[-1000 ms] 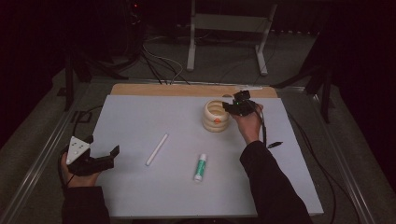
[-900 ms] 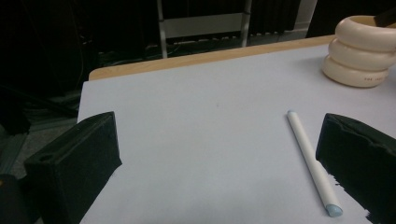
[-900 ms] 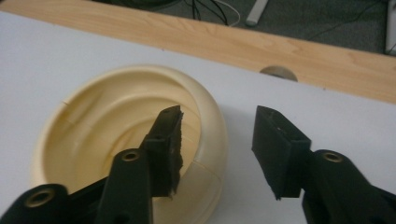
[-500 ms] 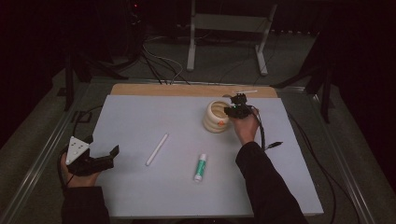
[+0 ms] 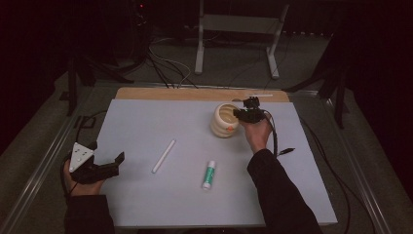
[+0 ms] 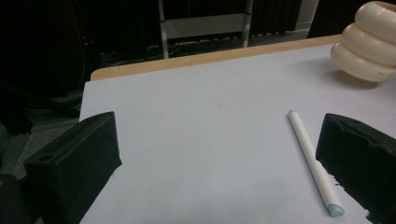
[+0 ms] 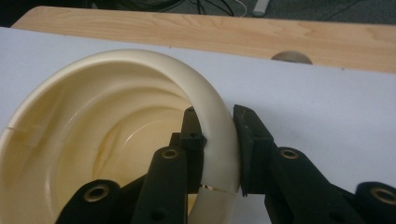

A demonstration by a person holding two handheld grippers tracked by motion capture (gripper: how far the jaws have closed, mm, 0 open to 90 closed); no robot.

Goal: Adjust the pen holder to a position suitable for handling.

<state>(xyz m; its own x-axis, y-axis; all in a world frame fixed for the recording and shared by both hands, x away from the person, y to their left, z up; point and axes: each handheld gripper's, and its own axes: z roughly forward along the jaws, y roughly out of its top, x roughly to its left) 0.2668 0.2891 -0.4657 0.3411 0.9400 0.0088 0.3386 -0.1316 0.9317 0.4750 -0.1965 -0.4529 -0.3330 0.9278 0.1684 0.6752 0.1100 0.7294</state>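
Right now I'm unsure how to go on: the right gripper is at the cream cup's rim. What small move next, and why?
Probably lift a little. The right gripper has just been closing, and its jaws clamp the wall of the ribbed cream cup, one inside and one outside. A short lift would test that grip before carrying the cup.

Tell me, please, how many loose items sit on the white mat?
3: a cream ribbed cup at the back, a white marker mid-mat, a green-and-white tube near the front.

Table sheet (image 5: 146,122): open at 9–12 o'clock; obstacles are white pen (image 5: 163,156) at centre, green-labelled tube (image 5: 209,174) at 5, cream ribbed pot (image 5: 224,120) at 1.
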